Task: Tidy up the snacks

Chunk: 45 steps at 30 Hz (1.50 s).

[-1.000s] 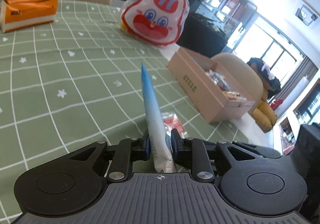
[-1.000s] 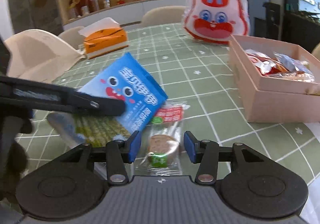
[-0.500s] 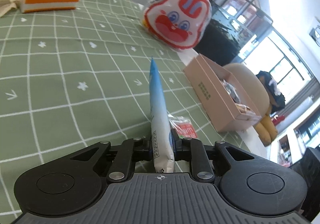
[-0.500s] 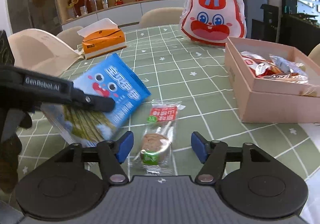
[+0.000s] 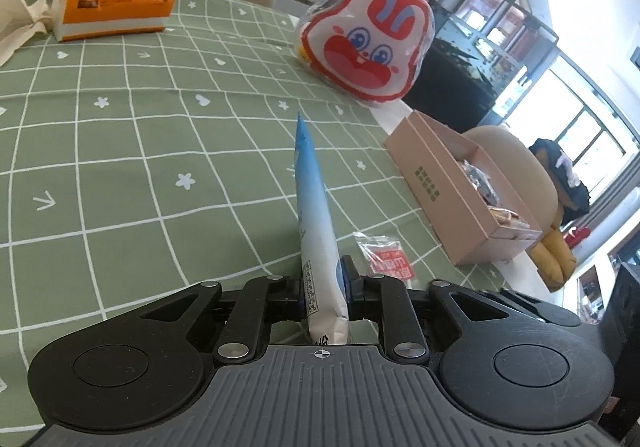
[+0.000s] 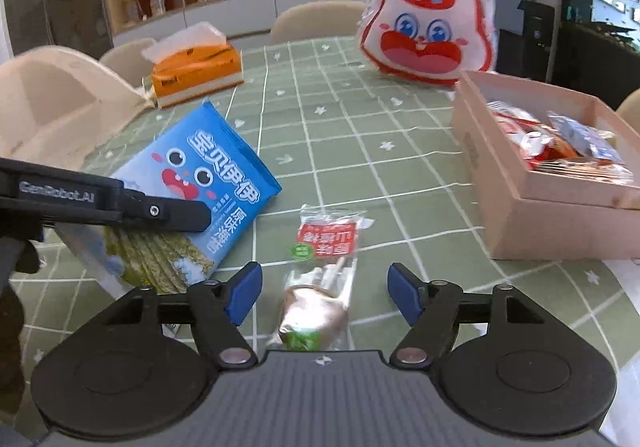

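Two snacks are not yet in the pink box [image 6: 532, 223], which sits at about three o'clock in the right wrist view and already holds several wrapped snacks. The left gripper [image 5: 323, 283] is pinched tight on the blue seaweed packet [image 6: 200, 191], held edge-on and lifted off the green checked tablecloth [image 5: 132, 151]. The lollipop packet [image 6: 324, 271] lies flat on the cloth at six o'clock, between the blue pads [image 6: 242, 293] of the right gripper [image 6: 324, 293], whose jaws are opening and not touching it. The rabbit-face bag [image 6: 428, 15] stands beyond the box at one o'clock and the tissue box [image 6: 196, 69] at eleven. By my reckoning the sorting is well along: those two packets need boxing, perhaps the rabbit-face bag too.
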Motion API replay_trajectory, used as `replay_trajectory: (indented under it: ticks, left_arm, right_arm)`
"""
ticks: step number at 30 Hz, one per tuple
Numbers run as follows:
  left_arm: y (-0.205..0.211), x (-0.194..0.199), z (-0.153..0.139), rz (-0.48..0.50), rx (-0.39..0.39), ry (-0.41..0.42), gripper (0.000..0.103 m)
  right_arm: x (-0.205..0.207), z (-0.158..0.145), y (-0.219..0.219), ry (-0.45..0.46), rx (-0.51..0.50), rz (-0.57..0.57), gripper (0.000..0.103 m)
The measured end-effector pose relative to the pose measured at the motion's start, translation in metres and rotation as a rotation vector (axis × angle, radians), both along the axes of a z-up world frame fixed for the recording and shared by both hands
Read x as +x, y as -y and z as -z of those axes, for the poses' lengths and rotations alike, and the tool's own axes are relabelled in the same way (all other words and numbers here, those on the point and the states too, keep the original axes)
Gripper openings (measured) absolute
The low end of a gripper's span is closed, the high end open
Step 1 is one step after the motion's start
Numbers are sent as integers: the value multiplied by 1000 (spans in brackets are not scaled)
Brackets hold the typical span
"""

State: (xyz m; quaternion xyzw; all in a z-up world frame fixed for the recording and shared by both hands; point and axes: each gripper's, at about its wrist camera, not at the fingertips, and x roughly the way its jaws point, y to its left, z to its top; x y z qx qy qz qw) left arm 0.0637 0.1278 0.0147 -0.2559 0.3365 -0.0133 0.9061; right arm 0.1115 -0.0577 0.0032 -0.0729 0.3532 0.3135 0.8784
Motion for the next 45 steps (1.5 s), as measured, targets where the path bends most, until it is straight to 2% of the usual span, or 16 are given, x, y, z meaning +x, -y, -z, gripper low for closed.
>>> replay_trajectory:
  ticks: [1, 2, 3, 6, 14, 18, 22, 25, 27, 29, 31, 35, 37, 39, 42, 45]
  left_arm:
    - [0, 0, 0, 3, -1, -1, 20]
    - [1, 0, 0, 8, -2, -2, 20]
    - [2, 0, 0, 16, -4, -4, 20]
    - [9, -1, -1, 47, 1, -8, 20]
    - [72, -25, -17, 175, -11, 3, 18]
    - [119, -28, -37, 246, 3, 54, 18]
    - [166, -18, -74, 316, 53, 143, 18]
    - [189, -5, -102, 336, 89, 225, 17]
    - [196, 6, -112, 324, 120, 252, 17]
    - [196, 14, -113, 301, 157, 247, 17]
    - [195, 17, -102, 302, 175, 211, 17]
    - [190, 20, -55, 372, 70, 50, 17]
    - [188, 22, -31, 395, 41, -42, 18]
    - [188, 22, -13, 395, 57, -108, 18]
    - [187, 19, 0, 394, 76, -140, 18]
    - [184, 11, 6, 405, 65, -140, 18]
  right_arm:
    - [-1, 1, -3, 11, -15, -5, 67]
    - [-2, 2, -5, 24, -27, -7, 57]
    - [-3, 1, -4, 32, -39, -11, 41]
    - [-9, -7, 11, 9, -15, -18, 37]
    - [-54, -39, 104, 102, 30, -6, 36]
    - [-65, -67, 156, 172, 63, 35, 36]
    - [-63, -106, 198, 267, 103, 69, 36]
    - [-52, -131, 218, 340, 127, 103, 36]
    - [-39, -140, 230, 343, 157, 119, 36]
    - [-23, -135, 240, 297, 191, 144, 36]
    - [-13, -116, 243, 252, 186, 151, 36]
    - [4, -63, 239, 111, 160, 145, 36]
    - [6, -43, 233, 98, 109, 154, 36]
    - [9, -29, 227, 88, 56, 164, 38]
    - [10, -15, 223, 49, 21, 167, 47]
    - [-5, -17, 228, 75, -12, 172, 56]
